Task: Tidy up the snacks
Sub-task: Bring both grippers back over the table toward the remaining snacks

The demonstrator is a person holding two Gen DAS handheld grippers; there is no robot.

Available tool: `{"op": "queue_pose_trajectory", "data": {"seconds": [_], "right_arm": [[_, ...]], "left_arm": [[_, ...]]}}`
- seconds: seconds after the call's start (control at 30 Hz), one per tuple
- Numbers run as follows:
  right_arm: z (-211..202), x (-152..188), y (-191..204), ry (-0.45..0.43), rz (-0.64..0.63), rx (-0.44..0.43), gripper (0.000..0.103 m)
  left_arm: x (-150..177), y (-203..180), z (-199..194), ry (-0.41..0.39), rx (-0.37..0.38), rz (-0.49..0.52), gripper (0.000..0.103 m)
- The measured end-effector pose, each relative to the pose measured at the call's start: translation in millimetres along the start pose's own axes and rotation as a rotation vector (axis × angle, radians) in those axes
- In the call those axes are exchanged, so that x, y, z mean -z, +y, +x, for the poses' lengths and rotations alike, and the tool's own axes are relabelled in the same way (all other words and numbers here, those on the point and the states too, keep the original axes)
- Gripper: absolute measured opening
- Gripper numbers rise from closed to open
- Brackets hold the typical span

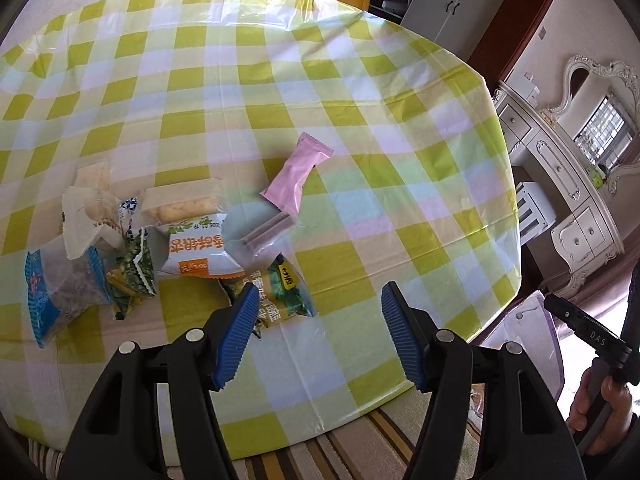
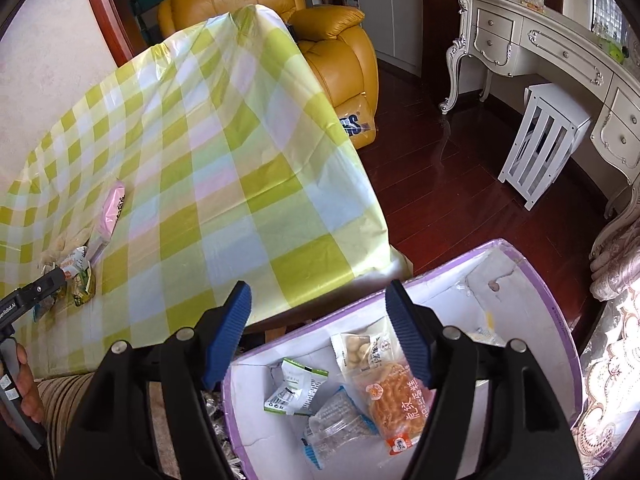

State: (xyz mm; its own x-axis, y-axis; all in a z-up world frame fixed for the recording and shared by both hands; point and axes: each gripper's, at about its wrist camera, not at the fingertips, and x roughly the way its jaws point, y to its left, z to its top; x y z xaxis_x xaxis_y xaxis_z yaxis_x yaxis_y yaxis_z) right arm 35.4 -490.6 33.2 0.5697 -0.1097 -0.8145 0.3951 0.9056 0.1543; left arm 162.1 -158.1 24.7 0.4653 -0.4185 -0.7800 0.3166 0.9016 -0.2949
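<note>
Several snack packets lie on the green checked tablecloth (image 1: 248, 80). A pink packet (image 1: 295, 174) lies apart, with a clear packet of a purple bar (image 1: 267, 232) below it. A green-yellow packet (image 1: 280, 292) lies just by my open, empty left gripper (image 1: 320, 336). Left of it are an orange-white packet (image 1: 196, 252), small green packets (image 1: 134, 276) and a blue-edged packet (image 1: 60, 288). My right gripper (image 2: 320, 336) is open and empty above a purple-rimmed white box (image 2: 552, 304) beside the table. The box holds an orange snack packet (image 2: 394, 404), a green-white packet (image 2: 296, 388) and others.
A yellow leather armchair (image 2: 332, 36) stands beyond the table. A white dresser (image 2: 560, 48) and a small white slatted stand (image 2: 540, 140) are at the right on a dark wood floor. A striped cushion (image 1: 360, 448) lies under the table's near edge.
</note>
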Motion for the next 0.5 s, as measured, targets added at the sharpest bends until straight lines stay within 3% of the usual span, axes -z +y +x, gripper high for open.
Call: {"op": "queue_pose_trajectory", "data": {"seconds": [0.5], "right_arm": [[11, -9, 112, -0.006, -0.081, -0.144, 0.076]], "left_arm": [[22, 87, -50, -0.105, -0.07, -0.148, 0.062]]}}
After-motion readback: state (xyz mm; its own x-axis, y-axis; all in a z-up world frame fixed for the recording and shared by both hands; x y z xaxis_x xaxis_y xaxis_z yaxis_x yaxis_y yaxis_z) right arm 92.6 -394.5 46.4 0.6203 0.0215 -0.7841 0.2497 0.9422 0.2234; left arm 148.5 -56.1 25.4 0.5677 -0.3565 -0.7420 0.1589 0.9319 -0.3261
